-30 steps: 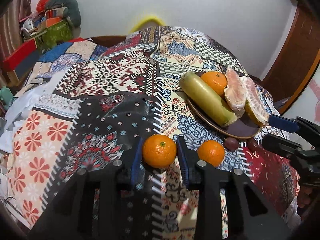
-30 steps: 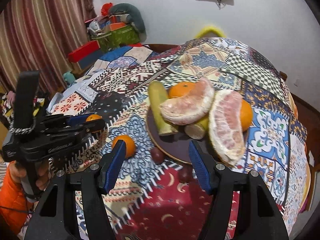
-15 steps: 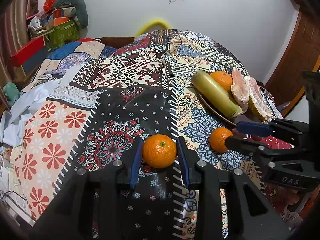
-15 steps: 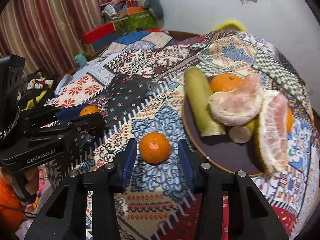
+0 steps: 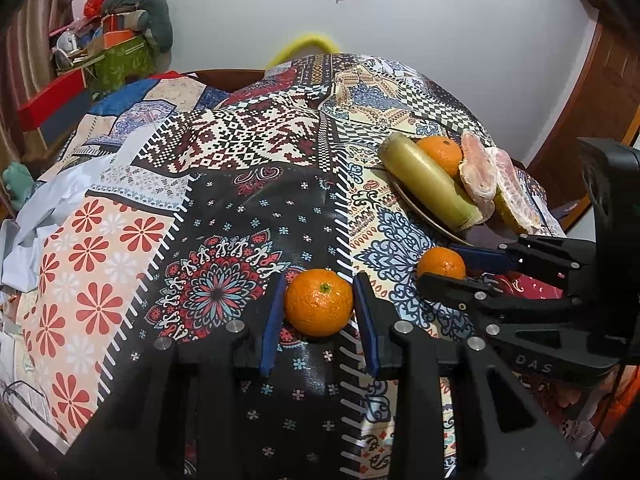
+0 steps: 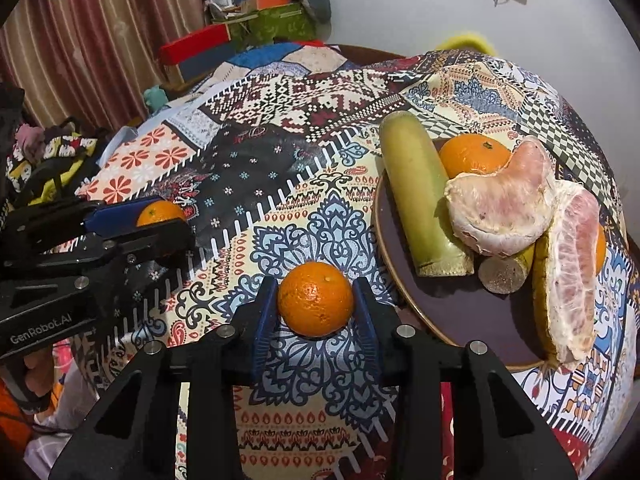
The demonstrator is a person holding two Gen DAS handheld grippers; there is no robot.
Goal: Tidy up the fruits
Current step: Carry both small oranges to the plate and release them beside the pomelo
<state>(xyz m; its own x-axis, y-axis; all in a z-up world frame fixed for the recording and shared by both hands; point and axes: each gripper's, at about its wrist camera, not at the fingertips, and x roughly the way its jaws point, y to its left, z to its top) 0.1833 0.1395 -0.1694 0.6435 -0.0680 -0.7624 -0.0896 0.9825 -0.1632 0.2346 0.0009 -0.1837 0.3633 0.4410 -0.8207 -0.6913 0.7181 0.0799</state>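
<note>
My left gripper [image 5: 319, 307] is shut on an orange [image 5: 318, 302], held just above the patterned cloth. My right gripper [image 6: 315, 308] is shut on a second orange [image 6: 315, 299]; this orange also shows in the left wrist view [image 5: 441, 263] between the right gripper's blue pads. The left gripper's orange shows in the right wrist view [image 6: 159, 213]. A dark plate [image 6: 448, 312] to the right holds a green sugarcane piece [image 6: 418, 196], an orange [image 6: 474, 156], a banana and peeled pomelo segments [image 6: 504, 204].
The patterned cloth [image 5: 248, 144] covers a rounded table. Boxes and clutter [image 5: 108, 56] stand at the back left. A wooden door [image 5: 600, 92] is at the right. A curtain [image 6: 80, 40] hangs at the left.
The right gripper has moved in over the second orange and shut on it. The left gripper still holds its orange and has drawn back to the left, away from the plate.
</note>
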